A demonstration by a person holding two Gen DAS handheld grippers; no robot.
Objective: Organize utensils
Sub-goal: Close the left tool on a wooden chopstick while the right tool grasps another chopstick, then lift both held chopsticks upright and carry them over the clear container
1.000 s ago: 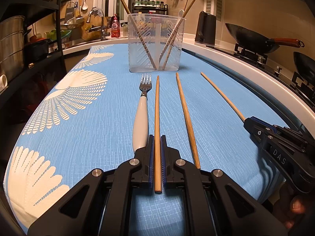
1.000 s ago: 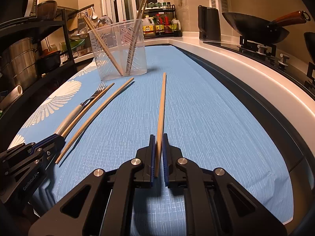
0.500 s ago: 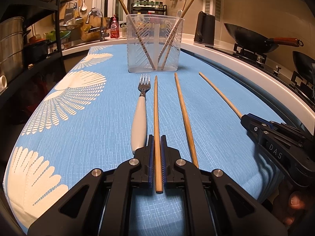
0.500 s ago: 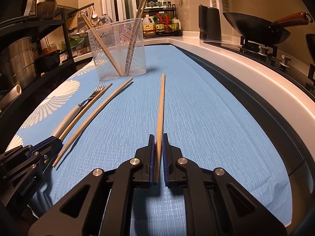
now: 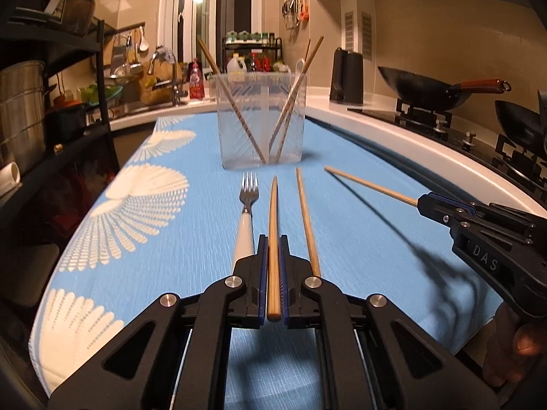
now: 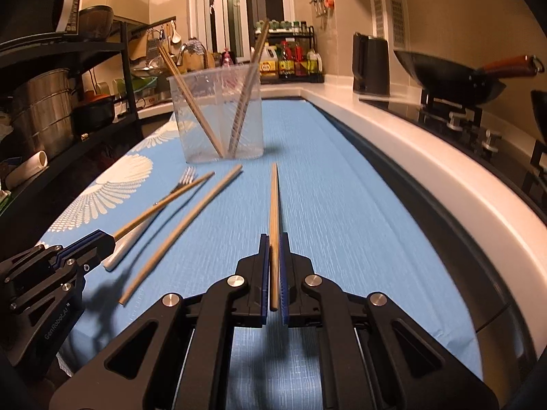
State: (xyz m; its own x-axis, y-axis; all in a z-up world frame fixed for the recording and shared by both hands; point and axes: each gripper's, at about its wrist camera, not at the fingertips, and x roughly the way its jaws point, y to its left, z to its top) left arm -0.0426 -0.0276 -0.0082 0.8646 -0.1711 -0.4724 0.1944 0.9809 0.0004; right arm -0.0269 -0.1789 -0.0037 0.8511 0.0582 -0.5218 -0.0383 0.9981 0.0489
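**Between both jaw pairs: one chopstick each, lifted**

Between the left gripper [image 5: 272, 273] jaws: left chopstick [image 5: 272, 225], clamped near its butt end, tip forward, clear of the blue cloth [image 5: 359, 239]. Between the right gripper [image 6: 272, 273] jaws: right chopstick [image 6: 274, 212], clamped likewise, shadow beneath. Just left of the left jaws: fork [image 5: 247, 215], flat on cloth. Just right of them: loose chopstick [image 5: 306, 218], flat. Well ahead of both: clear holder [image 5: 261, 119], upright, more chopsticks leaning inside.
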